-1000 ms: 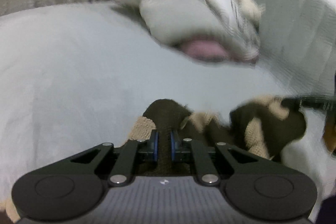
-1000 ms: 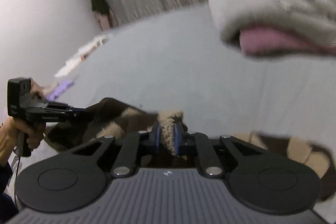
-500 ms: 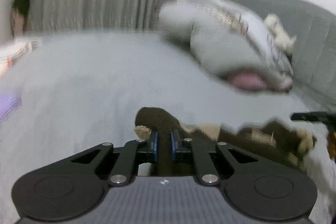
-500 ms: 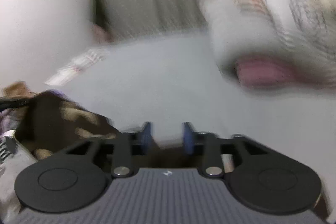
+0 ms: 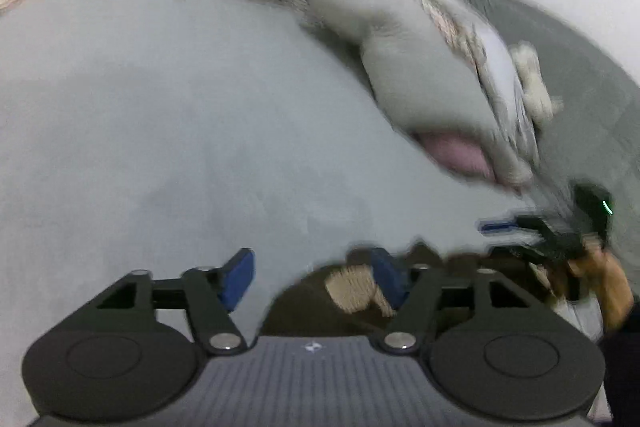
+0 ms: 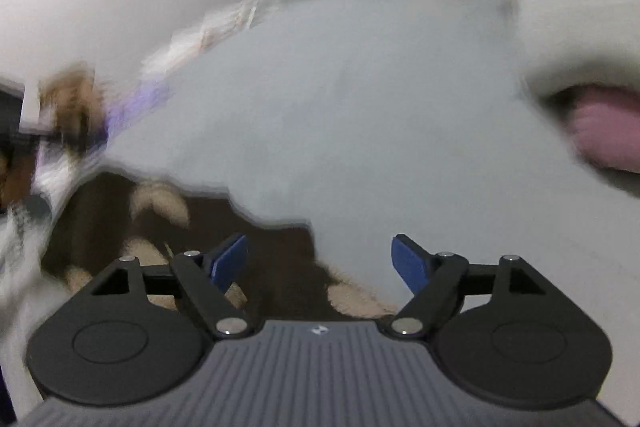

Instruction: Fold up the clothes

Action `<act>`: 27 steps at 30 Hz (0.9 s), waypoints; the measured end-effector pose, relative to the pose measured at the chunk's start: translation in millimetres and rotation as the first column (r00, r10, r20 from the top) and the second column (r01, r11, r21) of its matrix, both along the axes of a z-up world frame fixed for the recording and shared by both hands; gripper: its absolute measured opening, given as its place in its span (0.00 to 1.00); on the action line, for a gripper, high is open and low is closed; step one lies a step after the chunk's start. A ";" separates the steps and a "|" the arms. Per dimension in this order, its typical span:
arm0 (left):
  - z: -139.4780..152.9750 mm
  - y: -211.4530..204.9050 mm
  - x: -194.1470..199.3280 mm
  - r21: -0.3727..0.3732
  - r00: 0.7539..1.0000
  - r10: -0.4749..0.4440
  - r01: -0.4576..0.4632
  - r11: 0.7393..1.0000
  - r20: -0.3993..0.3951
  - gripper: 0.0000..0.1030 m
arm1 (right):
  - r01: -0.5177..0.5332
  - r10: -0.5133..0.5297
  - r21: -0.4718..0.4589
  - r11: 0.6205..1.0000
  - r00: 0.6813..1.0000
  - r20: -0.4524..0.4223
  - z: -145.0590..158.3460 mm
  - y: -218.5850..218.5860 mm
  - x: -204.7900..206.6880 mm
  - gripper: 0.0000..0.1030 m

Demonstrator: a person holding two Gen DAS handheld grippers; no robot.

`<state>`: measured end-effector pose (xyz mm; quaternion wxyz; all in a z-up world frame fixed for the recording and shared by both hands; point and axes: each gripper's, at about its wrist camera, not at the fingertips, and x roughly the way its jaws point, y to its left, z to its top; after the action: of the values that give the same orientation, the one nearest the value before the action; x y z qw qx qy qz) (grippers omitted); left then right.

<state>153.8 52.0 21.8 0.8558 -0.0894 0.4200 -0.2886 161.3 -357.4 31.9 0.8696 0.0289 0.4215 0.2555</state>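
A dark brown garment with tan fuzzy patches (image 5: pixel 352 299) lies on the grey bed sheet (image 5: pixel 180 131) just below and right of my left gripper (image 5: pixel 316 277), which is open with nothing between its blue pads. In the right wrist view the same garment (image 6: pixel 132 223) lies bunched at the lower left, under my right gripper (image 6: pixel 320 259), which is open and empty. The right gripper also shows blurred in the left wrist view (image 5: pixel 560 239) at the right edge.
A pile of folded grey, patterned and pink bedding (image 5: pixel 432 87) sits at the back right by the grey headboard (image 5: pixel 592 75). Folded light clothes (image 6: pixel 208 35) and a purple item (image 6: pixel 136 107) lie at the far left of the bed. Curtains hang behind.
Both grippers have opened and let go of the brown garment, which has dropped onto the bed. Both views are motion-blurred as the hands move.
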 end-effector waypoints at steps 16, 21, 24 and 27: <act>30.2 -41.0 -72.5 0.109 0.967 -0.095 0.071 0.991 0.238 0.17 | -0.049 0.213 -0.396 0.917 0.899 0.382 40.5 79.2 -142.0 0.22; 117.8 -37.8 -133.2 0.035 0.854 0.011 -0.034 0.999 0.521 0.16 | 0.224 0.180 -0.478 0.849 0.728 0.661 97.3 62.2 -191.2 0.22; 165.6 -40.2 -166.5 -0.015 0.758 0.065 -0.073 0.997 0.649 0.16 | 0.345 0.172 -0.429 0.835 0.576 0.799 134.0 57.0 -224.0 0.23; 219.3 -45.5 -206.8 -0.027 0.641 0.099 -0.120 0.992 0.761 0.17 | 0.461 0.246 -0.429 0.777 0.406 0.880 154.8 70.3 -256.4 0.23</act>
<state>-53.0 6.5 241.1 0.9698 0.0256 0.0200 -0.2418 -95.1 -287.0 186.7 0.9265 -0.3707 -0.0632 0.0146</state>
